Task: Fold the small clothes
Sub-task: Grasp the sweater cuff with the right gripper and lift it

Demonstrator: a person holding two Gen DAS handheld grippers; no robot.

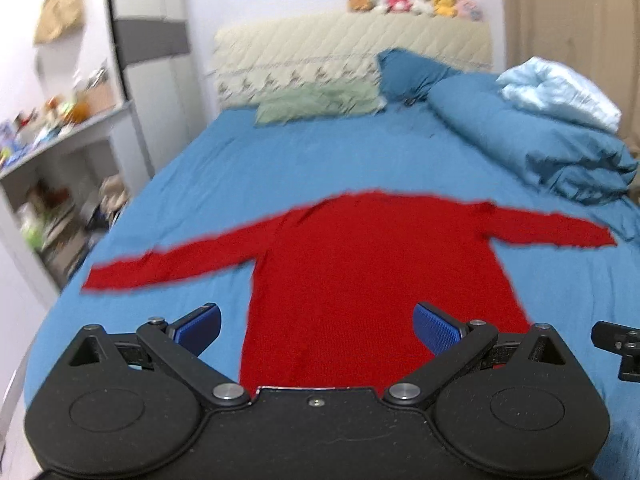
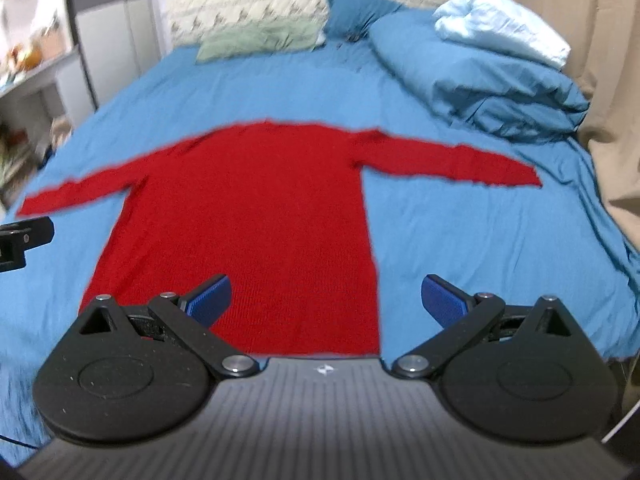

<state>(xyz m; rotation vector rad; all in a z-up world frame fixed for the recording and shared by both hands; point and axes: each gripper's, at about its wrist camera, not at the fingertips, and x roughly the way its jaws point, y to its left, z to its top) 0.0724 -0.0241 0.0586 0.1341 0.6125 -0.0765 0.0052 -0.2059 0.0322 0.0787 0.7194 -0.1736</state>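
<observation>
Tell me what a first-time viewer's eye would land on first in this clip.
The red sweater draws the eye: it lies flat on the blue bedsheet with both sleeves spread wide, unfolded. Just short of its hem the left tongs and right tongs hover open, holding nothing. Behind, a bunched blue duvet sits at the right of the bed, and plush toys line the headboard.

The left gripper (image 1: 318,326) hung with its jaws spread wide, nothing between the blue pads (image 1: 200,328). The right gripper (image 2: 326,300) was likewise wide apart and held nothing, its edge showing just right of the left one's jaws.
</observation>
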